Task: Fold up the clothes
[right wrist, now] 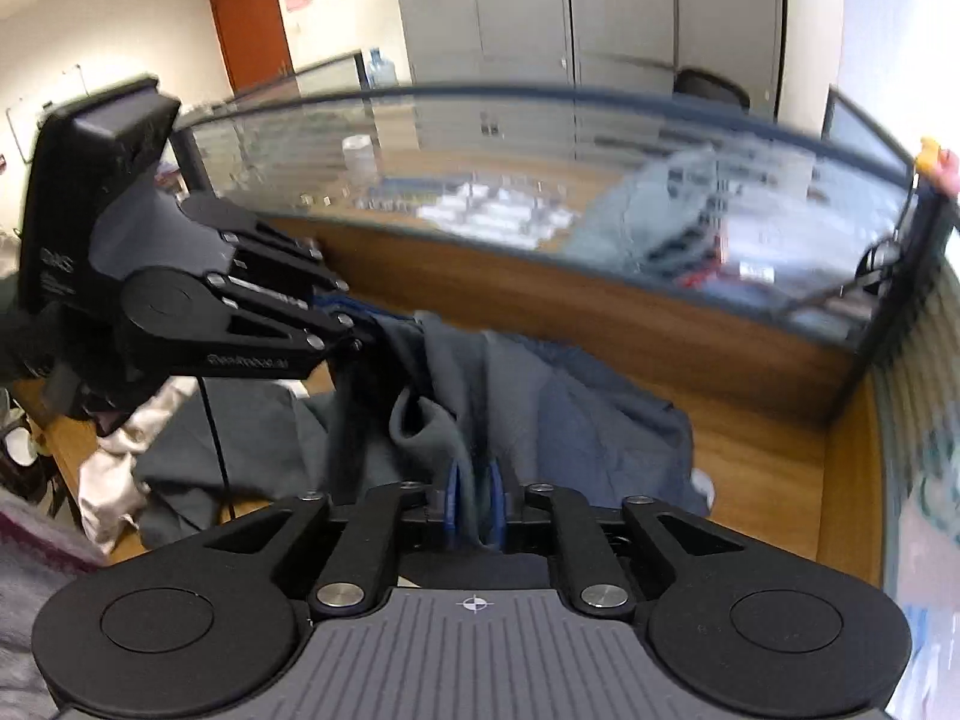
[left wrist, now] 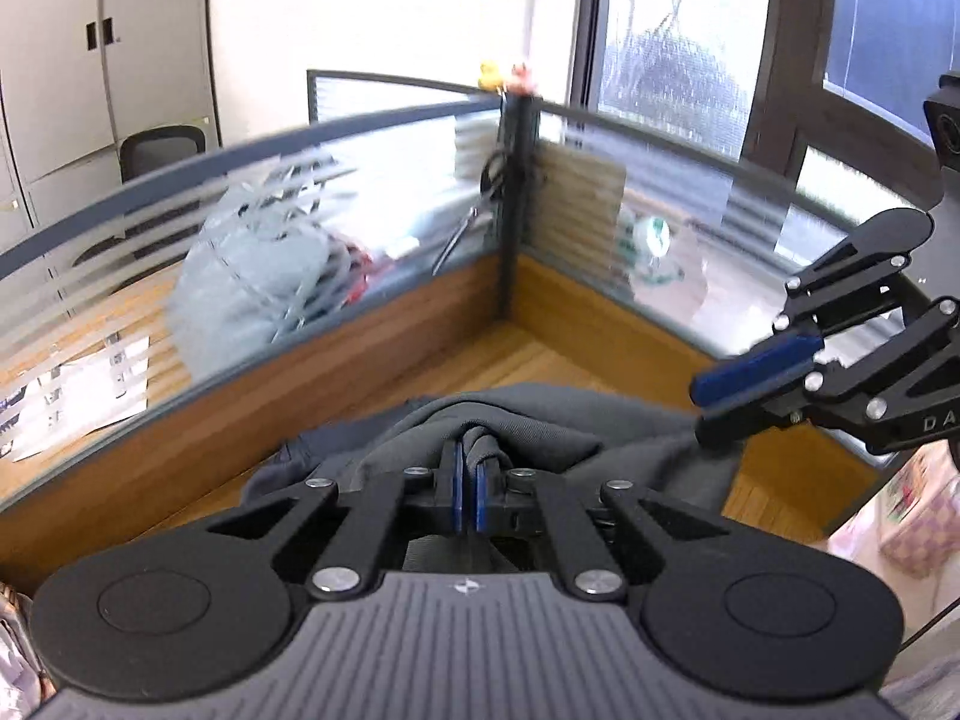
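From my seat the wooden corner desk (left wrist: 528,360) fills both views, walled by a frosted glass partition (left wrist: 300,228), with the grey garment (right wrist: 540,420) lifted over it. The cloth hangs between my two tools, bunched and draped, its lower part trailing onto the desk toward a pale garment (right wrist: 114,468) at the left edge of the right wrist view. My left gripper (left wrist: 470,495) has its blue pads drawn almost together with a gathered ridge of grey fabric pinched between them; my right gripper (right wrist: 474,504) is likewise nearly closed, with a fold of the same cloth running down between its pads. Each shows in the other's camera, level and near one another. I judge this as a mid-air stage: the garment is held at two points along an edge, either being shaken out to lie flat or being carried over to make a fold; the pictures fit both. Whichever it is, the next move calls for keeping both pinches firm, keeping the held edge taut between them, and bringing it down onto bare desk so that the hanging part does not crumple underneath.
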Motion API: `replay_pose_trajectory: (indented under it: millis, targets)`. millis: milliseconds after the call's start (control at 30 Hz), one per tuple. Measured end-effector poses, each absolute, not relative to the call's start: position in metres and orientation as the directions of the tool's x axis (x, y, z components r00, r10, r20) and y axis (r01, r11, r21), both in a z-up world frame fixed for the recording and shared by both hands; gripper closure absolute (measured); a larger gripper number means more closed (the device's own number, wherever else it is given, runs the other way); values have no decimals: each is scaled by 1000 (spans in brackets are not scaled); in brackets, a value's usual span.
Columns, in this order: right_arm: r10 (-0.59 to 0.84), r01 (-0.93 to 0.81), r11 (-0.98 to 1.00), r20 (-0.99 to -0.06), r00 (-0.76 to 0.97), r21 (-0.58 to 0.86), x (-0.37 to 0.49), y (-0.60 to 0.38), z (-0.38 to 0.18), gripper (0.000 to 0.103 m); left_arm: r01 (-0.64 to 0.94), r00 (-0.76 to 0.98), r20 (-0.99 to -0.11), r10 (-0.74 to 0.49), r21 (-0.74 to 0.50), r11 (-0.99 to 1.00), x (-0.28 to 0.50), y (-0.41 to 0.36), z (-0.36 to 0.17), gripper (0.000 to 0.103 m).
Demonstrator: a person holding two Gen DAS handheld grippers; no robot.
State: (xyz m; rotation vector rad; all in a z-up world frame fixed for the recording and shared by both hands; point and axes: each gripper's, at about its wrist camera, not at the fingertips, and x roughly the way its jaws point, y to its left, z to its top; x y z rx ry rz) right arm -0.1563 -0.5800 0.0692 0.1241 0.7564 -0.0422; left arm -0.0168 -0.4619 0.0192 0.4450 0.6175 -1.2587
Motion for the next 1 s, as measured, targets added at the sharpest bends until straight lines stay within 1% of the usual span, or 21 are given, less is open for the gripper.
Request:
replay_pose_trajectory:
  millis: [133, 267, 433, 567, 600, 667, 733, 833, 900, 1000]
  targets:
    - [17, 48, 995, -611, 791, 89, -151, -576, 99, 86, 963, 156, -620, -769, -80, 259, -12, -454, 40, 99]
    - [75, -27, 996, -608, 790, 89, -129, -567, 103, 86, 957, 156, -598, -786, -106, 270, -9, -445, 55, 99]
    - [99, -81, 995, -641, 761, 57, -97, -550, 83, 86, 951, 167, -591, -789, -116, 288, -7, -435, 64, 99]
    - [43, -59, 998, -661, 749, -2, -77, -549, 59, 86, 939, 216, -592, -776, -93, 332, -4, -424, 60, 99]
    - [29, -47, 999, -668, 744, -9, -75, -552, 54, 84, 934, 233, -593, -771, -85, 348, -3, -421, 59, 99]
    - [-10, -17, 999, -683, 730, -33, -73, -559, 43, 84, 917, 287, -593, -752, -57, 395, 4, -414, 56, 99]
    - [-71, 18, 996, -701, 709, -83, -71, -566, 30, 84, 899, 317, -601, -733, -57, 435, 14, -408, 52, 100]
    - [-122, 64, 992, -733, 670, -106, -68, -581, 10, 82, 868, 341, -626, -701, -76, 490, 34, -400, 40, 100]
    - [-138, 72, 990, -754, 642, -121, -67, -585, -2, 82, 867, 330, -634, -700, -91, 491, 37, -397, 36, 100]
    - [-132, 54, 991, -776, 617, -125, -67, -583, -10, 87, 864, 313, -645, -697, -112, 491, 42, -393, 30, 100]
